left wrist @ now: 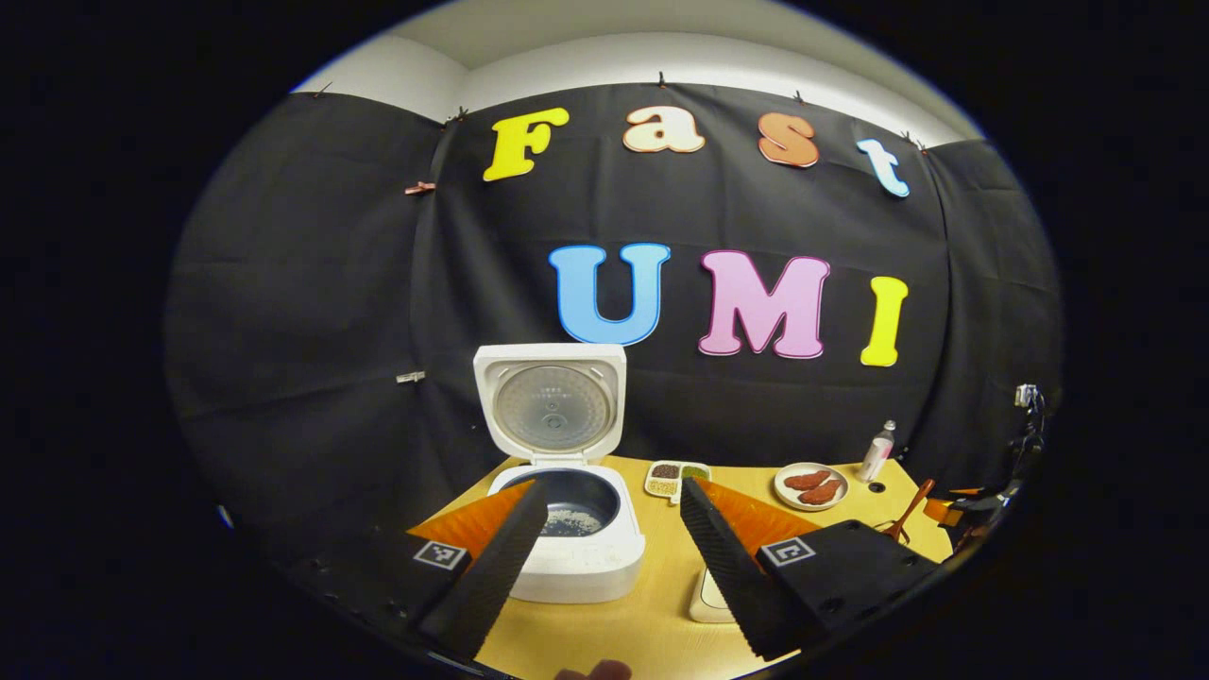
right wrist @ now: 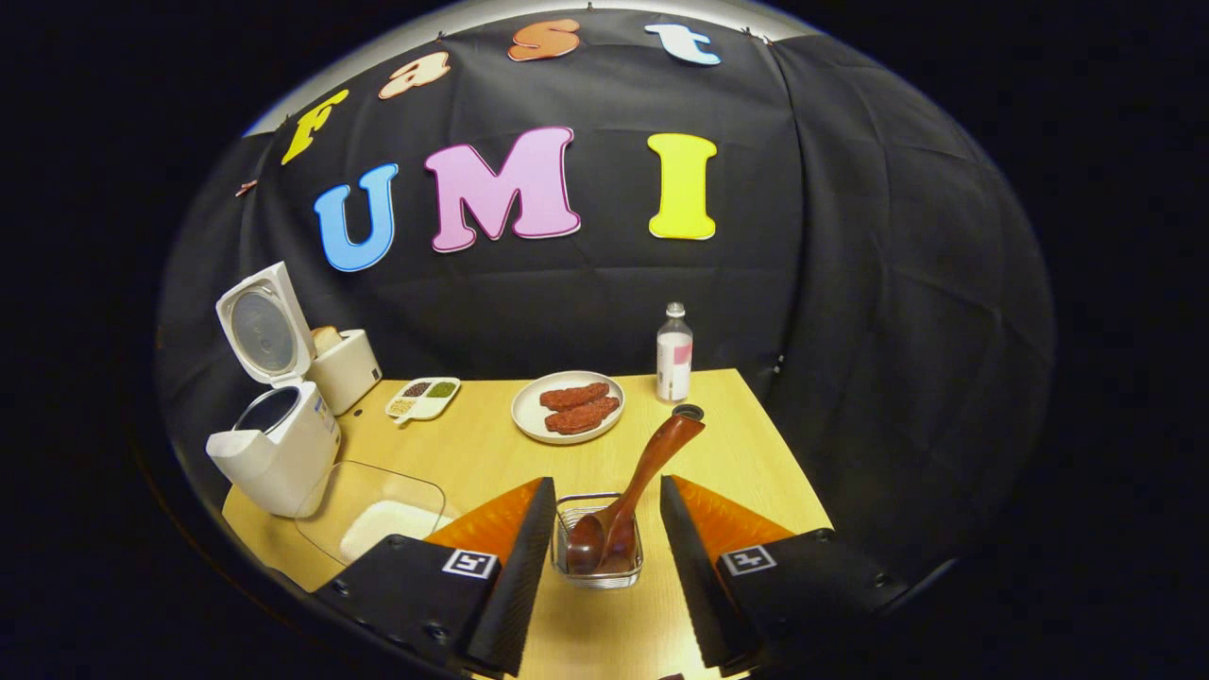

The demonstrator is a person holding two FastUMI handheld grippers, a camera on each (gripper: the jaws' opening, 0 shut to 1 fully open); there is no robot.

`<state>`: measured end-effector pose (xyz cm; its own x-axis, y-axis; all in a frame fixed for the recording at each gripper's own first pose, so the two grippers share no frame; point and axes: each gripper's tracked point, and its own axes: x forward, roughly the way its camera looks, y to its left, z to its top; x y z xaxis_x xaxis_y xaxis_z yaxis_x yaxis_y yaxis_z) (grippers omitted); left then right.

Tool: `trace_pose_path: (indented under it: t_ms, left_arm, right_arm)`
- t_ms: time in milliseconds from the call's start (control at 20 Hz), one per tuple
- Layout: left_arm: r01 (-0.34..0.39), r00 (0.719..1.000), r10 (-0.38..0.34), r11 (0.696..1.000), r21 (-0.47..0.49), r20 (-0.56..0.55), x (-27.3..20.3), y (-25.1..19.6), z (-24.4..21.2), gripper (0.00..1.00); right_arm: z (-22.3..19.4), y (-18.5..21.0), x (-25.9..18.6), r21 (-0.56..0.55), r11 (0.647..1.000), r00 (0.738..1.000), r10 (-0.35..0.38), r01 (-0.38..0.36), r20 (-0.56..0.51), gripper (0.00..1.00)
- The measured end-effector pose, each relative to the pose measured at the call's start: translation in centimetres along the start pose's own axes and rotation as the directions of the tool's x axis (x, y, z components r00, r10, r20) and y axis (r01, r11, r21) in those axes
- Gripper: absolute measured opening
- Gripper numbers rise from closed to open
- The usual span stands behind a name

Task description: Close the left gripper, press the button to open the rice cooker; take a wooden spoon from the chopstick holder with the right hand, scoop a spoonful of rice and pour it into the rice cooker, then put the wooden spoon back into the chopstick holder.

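In the right gripper view the right claw (right wrist: pixel 600 534) stands wide apart and holds nothing; between its fingers, touching neither, sits the chopstick holder (right wrist: pixel 597 557), a small clear container on the yellow table (right wrist: pixel 491 444). One wooden spoon (right wrist: pixel 635 501) stands in it, bowl down inside the holder, its long handle leaning up and away to the far right, with the handle end near the bottle (right wrist: pixel 674 352). In the left gripper view the left claw (left wrist: pixel 614 534) is also spread wide and grips nothing; it hovers just in front of the rice cooker (left wrist: pixel 571 529), whose lid (left wrist: pixel 551 403) stands upright and open, with a little rice (left wrist: pixel 574 519) lying in the dark inner pot. Farther out on the table there are one white plate (right wrist: pixel 567 407) with two reddish-brown pieces, one small divided dish (right wrist: pixel 423 396) of grains, one bottle at the far edge, and one clear tray (right wrist: pixel 373 515) holding white rice, just right of the cooker at the near left.
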<state>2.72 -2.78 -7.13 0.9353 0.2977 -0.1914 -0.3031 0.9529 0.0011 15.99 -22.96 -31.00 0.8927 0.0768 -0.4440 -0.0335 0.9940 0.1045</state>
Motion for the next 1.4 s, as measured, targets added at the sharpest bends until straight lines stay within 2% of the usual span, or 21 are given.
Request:
trace_pose_path:
  t_ms: [50, 100, 250, 450, 550, 600, 650, 750, 850, 1100, 1400]
  left_arm:
    - [-0.024, 1.000, 0.024, 1.000, -0.001, -0.007, -0.3, 0.0, -0.3, 0.97]
    - [-0.044, 0.999, 0.044, 0.999, -0.002, -0.013, -0.5, -0.2, -0.5, 0.97]
    - [-0.101, 0.994, 0.101, 0.995, 0.006, -0.038, -1.4, -0.6, -1.6, 0.97]
    - [-0.156, 0.986, 0.160, 0.986, 0.064, -0.048, -2.4, -0.8, -1.9, 0.97]
    - [-0.175, 0.982, 0.180, 0.982, 0.077, -0.055, -3.0, -0.6, -2.1, 0.96]
    - [-0.186, 0.980, 0.191, 0.980, 0.076, -0.062, -3.3, -0.4, -2.2, 0.96]
    - [-0.196, 0.978, 0.200, 0.978, 0.072, -0.064, -3.6, -0.1, -2.2, 0.96]
    - [-0.219, 0.973, 0.223, 0.973, 0.070, -0.062, -4.3, 0.5, -2.1, 0.96]
    - [-0.231, 0.970, 0.236, 0.970, 0.079, -0.057, -4.8, 1.0, -1.9, 0.96]
    - [-0.217, 0.974, 0.221, 0.973, 0.074, -0.051, -5.5, 2.6, -1.4, 0.96]
    - [-0.102, 0.994, 0.104, 0.992, 0.079, -0.028, -3.9, 4.8, -0.3, 0.96]
  right_arm:
    - [-0.8, -0.7, 1.6, 0.007, 1.000, 1.000, 0.000, 0.000, -0.019, 0.61]
    - [-1.6, -1.0, 2.8, 0.026, 1.000, 0.999, 0.013, -0.012, -0.042, 0.58]
    - [-3.4, -1.3, 5.7, 0.072, 0.996, 0.995, 0.048, -0.042, -0.086, 0.57]
    - [-4.7, -0.3, 8.8, 0.103, 0.991, 0.990, 0.096, -0.085, -0.101, 0.57]
    - [-4.2, -0.1, 8.8, 0.112, 0.989, 0.990, 0.109, -0.099, -0.087, 0.24]
    - [-4.5, 0.6, 9.2, 0.137, 0.983, 0.987, 0.137, -0.125, -0.082, 0.26]
    - [-4.7, 1.4, 9.2, 0.165, 0.975, 0.982, 0.167, -0.152, -0.084, 0.22]
    - [-4.6, 0.9, 9.3, 0.170, 0.974, 0.984, 0.162, -0.147, -0.078, 0.14]
    - [-4.3, 0.7, 8.9, 0.191, 0.972, 0.985, 0.156, -0.139, -0.078, 0.11]
    - [0.1, 0.3, 5.7, 0.222, 0.965, 0.990, 0.137, -0.143, 0.040, 0.08]
    - [6.2, 0.9, 0.1, 0.229, 0.970, 0.987, 0.041, -0.077, 0.156, 0.08]
